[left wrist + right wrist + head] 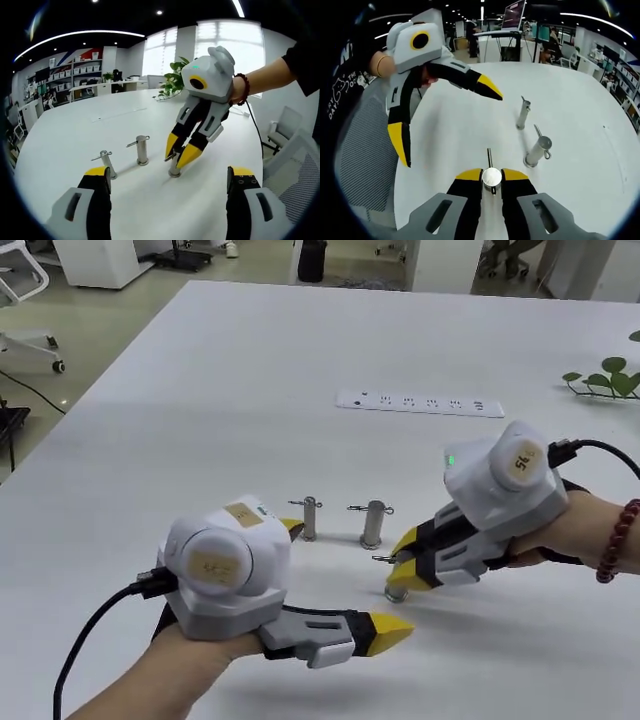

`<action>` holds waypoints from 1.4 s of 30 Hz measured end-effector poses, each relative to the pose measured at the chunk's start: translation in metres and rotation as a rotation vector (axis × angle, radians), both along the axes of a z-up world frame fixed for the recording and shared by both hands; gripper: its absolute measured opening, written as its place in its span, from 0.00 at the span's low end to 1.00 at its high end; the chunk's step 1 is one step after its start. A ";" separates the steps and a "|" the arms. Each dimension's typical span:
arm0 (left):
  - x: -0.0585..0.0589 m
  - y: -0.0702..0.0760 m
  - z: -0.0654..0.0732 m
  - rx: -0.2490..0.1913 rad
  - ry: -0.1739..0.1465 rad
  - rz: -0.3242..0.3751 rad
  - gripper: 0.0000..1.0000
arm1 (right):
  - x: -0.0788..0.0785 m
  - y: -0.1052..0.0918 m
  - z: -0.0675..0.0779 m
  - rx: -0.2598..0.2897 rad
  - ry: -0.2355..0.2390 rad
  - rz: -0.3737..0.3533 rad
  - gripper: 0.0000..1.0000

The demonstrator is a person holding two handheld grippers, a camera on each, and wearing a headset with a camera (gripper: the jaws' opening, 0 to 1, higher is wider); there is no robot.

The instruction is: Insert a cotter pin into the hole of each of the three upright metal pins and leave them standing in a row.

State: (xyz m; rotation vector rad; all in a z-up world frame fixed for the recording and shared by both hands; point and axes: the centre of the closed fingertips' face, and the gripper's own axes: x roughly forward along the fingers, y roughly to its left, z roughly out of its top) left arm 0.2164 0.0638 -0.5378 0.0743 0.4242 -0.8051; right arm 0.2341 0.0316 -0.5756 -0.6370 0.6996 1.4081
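Observation:
Three short metal pins stand in a row on the white table (220,390). The far two (309,518) (373,524) each carry a cotter pin through the top and stand free. My right gripper (398,562) is shut around the head of the third pin (397,591). In the right gripper view that pin's round top (491,176) sits between the yellow fingertips, and a cotter pin (489,157) pokes forward through it. My left gripper (340,580) hovers open in front of the row, holding nothing. In the left gripper view its fingers (97,176) frame the right gripper (179,152) and the three pins (142,150).
A white power strip (420,403) lies further back on the table. A green plant (605,380) sits at the right edge. Office chairs and desks stand beyond the table's far edge.

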 end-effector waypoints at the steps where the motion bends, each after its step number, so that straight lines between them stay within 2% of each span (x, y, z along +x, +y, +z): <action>1: 0.000 0.001 0.000 0.001 -0.001 0.002 0.97 | 0.000 0.000 0.000 0.000 0.000 -0.001 0.09; 12: 0.000 0.013 0.005 0.018 -0.016 0.016 0.99 | 0.000 -0.003 0.005 -0.002 -0.003 -0.012 0.08; 21: 0.003 0.026 0.010 0.020 -0.031 0.046 0.99 | 0.014 -0.010 0.014 -0.002 -0.026 -0.031 0.08; 42: 0.009 0.042 0.012 0.016 -0.036 0.074 0.94 | 0.045 -0.034 0.013 -0.047 -0.065 -0.036 0.08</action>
